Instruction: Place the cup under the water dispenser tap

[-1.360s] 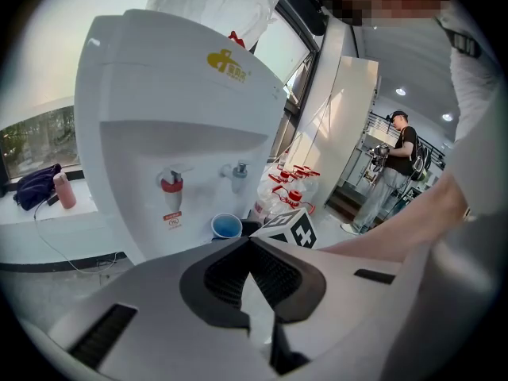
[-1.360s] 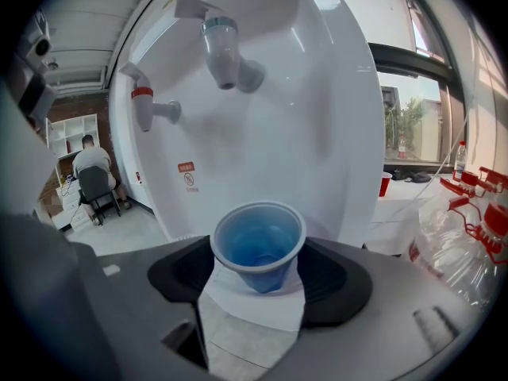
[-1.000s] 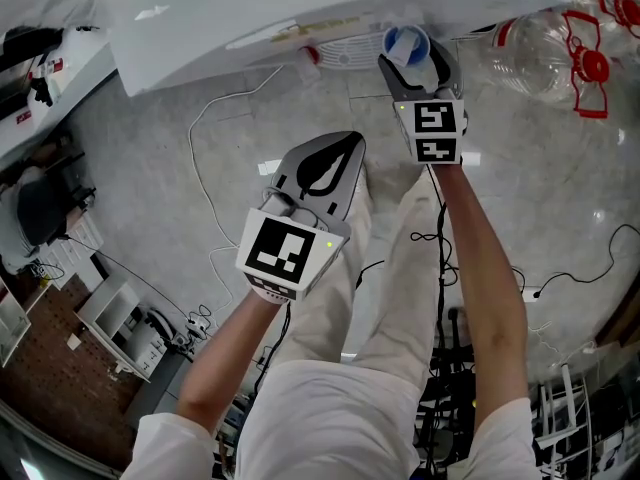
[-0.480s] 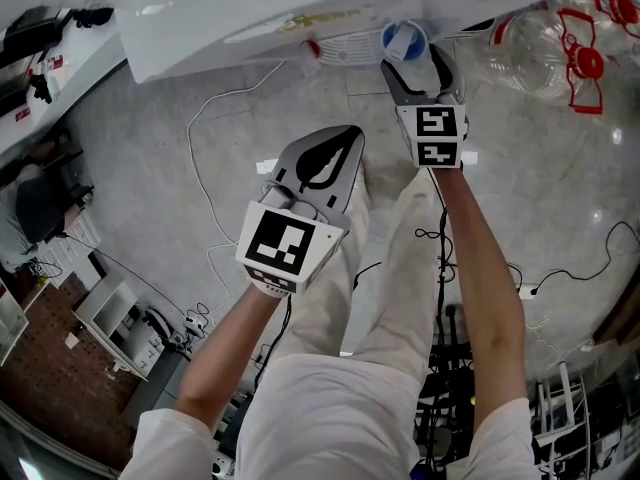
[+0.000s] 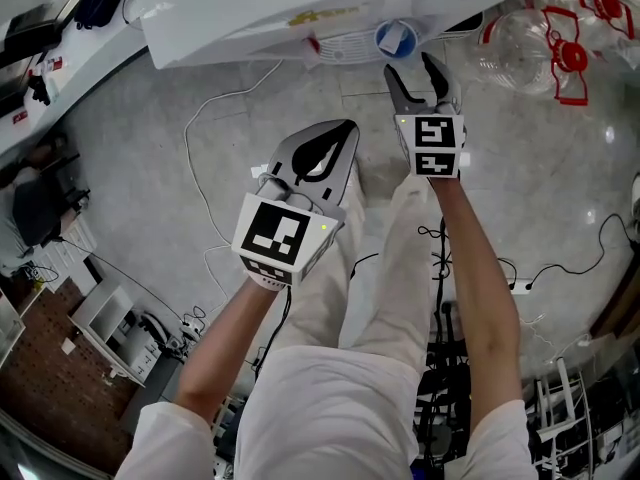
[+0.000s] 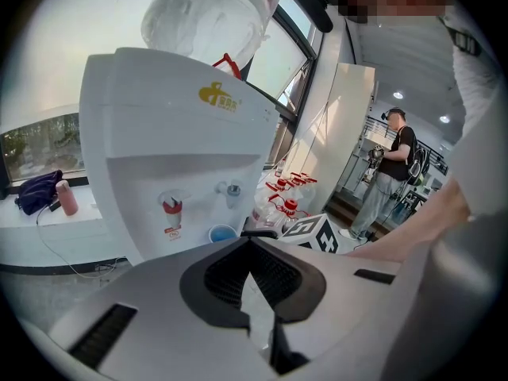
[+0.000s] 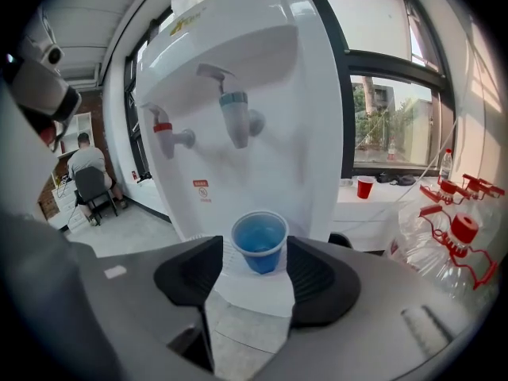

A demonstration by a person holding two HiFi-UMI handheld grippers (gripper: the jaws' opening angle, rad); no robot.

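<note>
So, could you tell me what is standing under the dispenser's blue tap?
A blue cup stands upright on the drip tray below the blue tap, apart from it. The tray under the cup is covered; whether the cup holds water is unclear.

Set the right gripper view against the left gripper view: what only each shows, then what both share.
Right gripper view only: the right gripper with its jaws apart, though they have just been closing, and nothing between them; a red cup on the sill; a seated person.
Left gripper view only: the left gripper with its jaws together and empty; a standing person; a purple bag.
Both: the water dispenser, its red tap and blue tap, and the blue cup beneath the blue tap.
</note>
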